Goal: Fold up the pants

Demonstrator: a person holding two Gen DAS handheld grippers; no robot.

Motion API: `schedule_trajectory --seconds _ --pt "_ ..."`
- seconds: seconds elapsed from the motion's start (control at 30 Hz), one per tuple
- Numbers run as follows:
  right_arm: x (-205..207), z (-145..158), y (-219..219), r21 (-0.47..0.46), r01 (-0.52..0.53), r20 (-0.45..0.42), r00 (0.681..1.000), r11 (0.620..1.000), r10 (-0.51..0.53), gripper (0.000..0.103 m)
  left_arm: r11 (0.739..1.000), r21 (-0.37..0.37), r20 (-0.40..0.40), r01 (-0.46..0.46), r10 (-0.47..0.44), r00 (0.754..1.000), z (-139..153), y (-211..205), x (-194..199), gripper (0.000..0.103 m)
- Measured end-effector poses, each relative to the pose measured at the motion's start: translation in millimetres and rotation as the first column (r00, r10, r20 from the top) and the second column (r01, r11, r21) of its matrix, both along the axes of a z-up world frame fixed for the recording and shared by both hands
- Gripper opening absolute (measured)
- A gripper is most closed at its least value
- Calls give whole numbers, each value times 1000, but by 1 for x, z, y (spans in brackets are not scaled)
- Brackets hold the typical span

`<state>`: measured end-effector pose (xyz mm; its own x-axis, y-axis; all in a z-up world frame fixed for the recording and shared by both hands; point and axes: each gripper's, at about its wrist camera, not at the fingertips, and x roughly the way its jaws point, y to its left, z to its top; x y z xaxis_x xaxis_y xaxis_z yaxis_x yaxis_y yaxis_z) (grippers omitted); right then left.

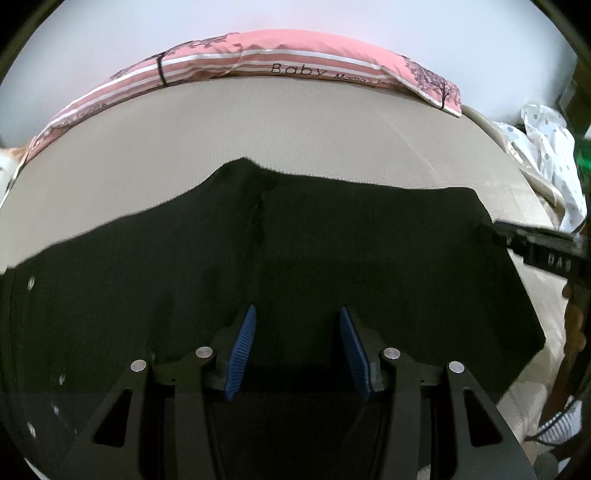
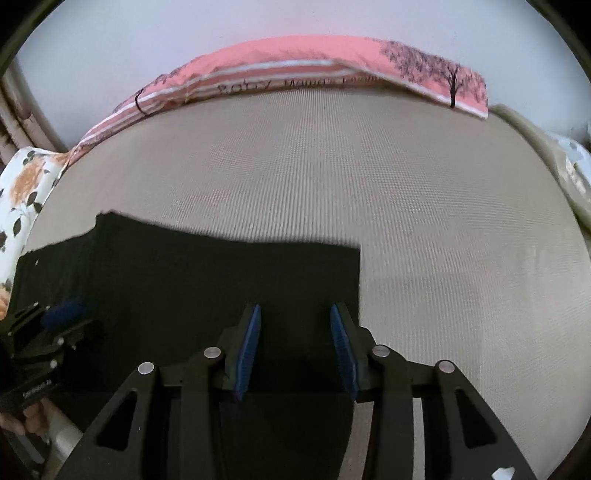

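Dark fabric hides whether either gripper pinches it: left gripper and right gripper both show blue pads partly apart over black folded pants, grip impossible to tell. Pants lie flat on a beige woven mat, near edge cut off. Behind, a pink striped pillow meets a pale wall.

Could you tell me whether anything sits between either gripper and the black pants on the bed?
Nothing visible does. The left gripper and right gripper both hang directly over the black pants, jaws apart, with only dark fabric between the pads. The beige mat beyond the pants looks bare.
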<state>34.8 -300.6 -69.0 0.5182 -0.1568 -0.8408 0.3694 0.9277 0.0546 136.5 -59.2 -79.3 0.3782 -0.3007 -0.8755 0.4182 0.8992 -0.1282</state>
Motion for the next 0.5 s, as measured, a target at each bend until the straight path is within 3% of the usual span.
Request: schedule_trajectory --seconds 0.2,0.5 --pt "-29 -8 19 8 8 -19 1000 1000 -7 38 997 -49 1 -59 59 998 17 31 -15 49" --pt "-42 -5 50 38 -46 -57 997 998 48 38 966 -130 18 -222 226 974 61 125 -31 52"
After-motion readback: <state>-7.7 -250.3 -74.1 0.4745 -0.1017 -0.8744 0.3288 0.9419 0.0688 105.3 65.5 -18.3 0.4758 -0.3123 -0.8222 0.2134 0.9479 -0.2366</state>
